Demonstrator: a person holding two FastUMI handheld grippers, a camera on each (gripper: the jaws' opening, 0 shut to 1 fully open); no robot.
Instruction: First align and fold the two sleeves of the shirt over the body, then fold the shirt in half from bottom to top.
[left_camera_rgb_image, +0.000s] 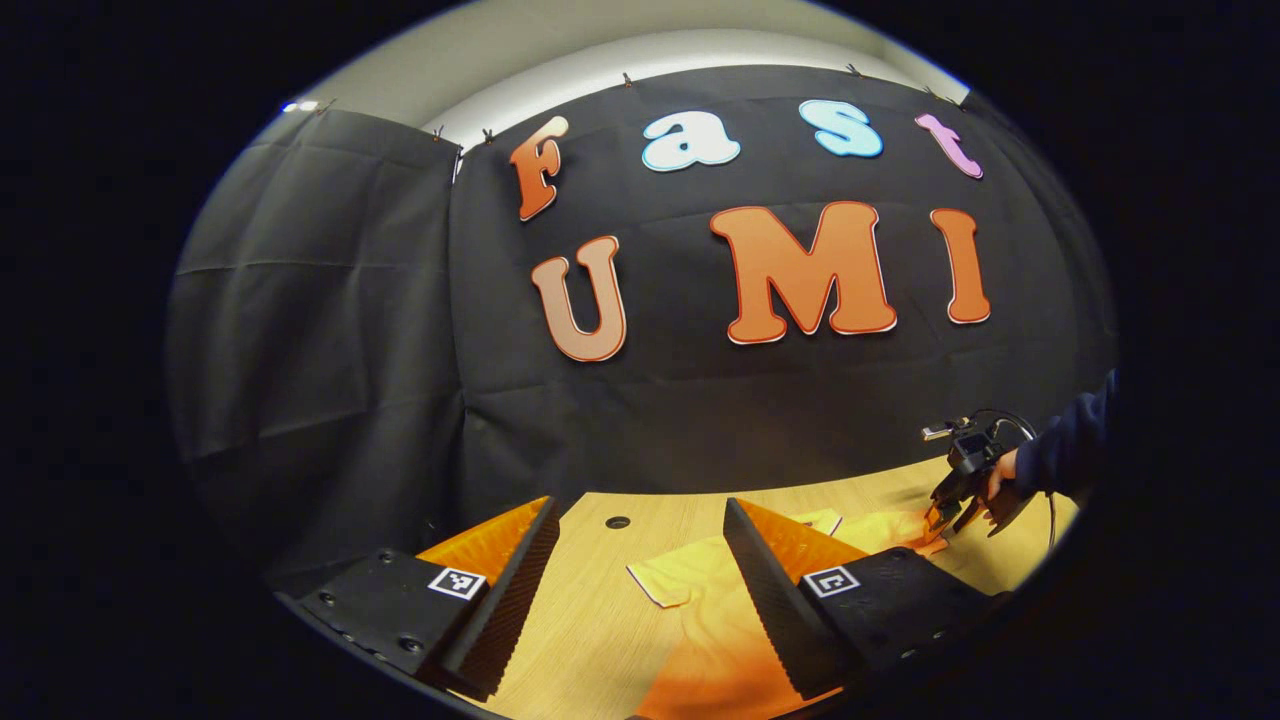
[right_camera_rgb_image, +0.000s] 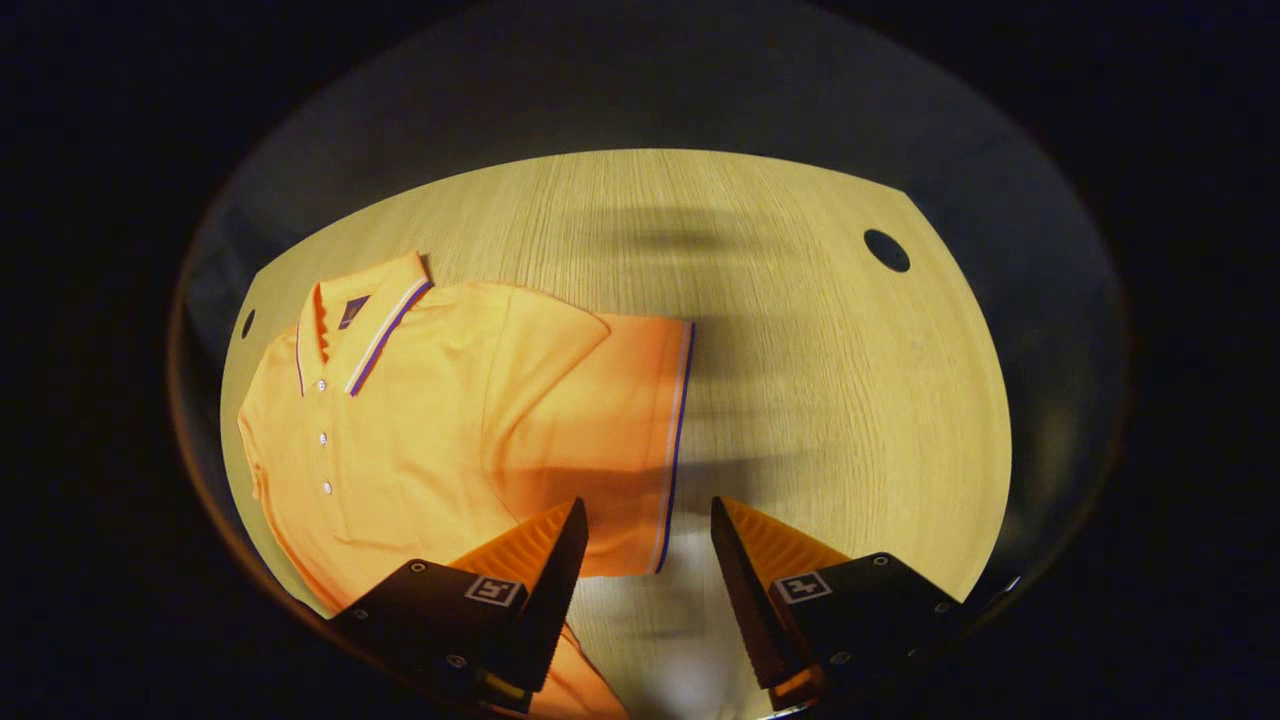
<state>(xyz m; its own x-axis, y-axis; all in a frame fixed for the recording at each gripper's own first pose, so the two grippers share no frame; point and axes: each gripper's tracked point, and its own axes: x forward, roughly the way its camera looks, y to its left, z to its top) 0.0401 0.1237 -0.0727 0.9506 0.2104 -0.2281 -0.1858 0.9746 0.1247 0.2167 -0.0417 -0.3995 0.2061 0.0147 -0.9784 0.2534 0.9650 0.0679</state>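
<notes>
We had the bench (right_camera_rgb_image: 800, 330) spread wide under us, pale wood, and the orange shirt (right_camera_rgb_image: 400, 440) lay flat on it, collar (right_camera_rgb_image: 365, 320) up top, placket buttons showing. The sleeve (right_camera_rgb_image: 600, 440) stuck out sideways with its striped cuff (right_camera_rgb_image: 676, 440) at the outer edge, not yet folded over the body as we judged it.

Our call for the step: come down on that cuff hem, pinch both layers near a corner, then carry it across level to the placket so the edge stays straight and nothing bunches.

The right tongs (right_camera_rgb_image: 640, 560) hung open above the sleeve's lower end, cuff stripe running just between the jaws, nothing gripped. The left tongs (left_camera_rgb_image: 640, 580) gaped open too, low over the bench, shirt cloth showing between and beyond them.
</notes>
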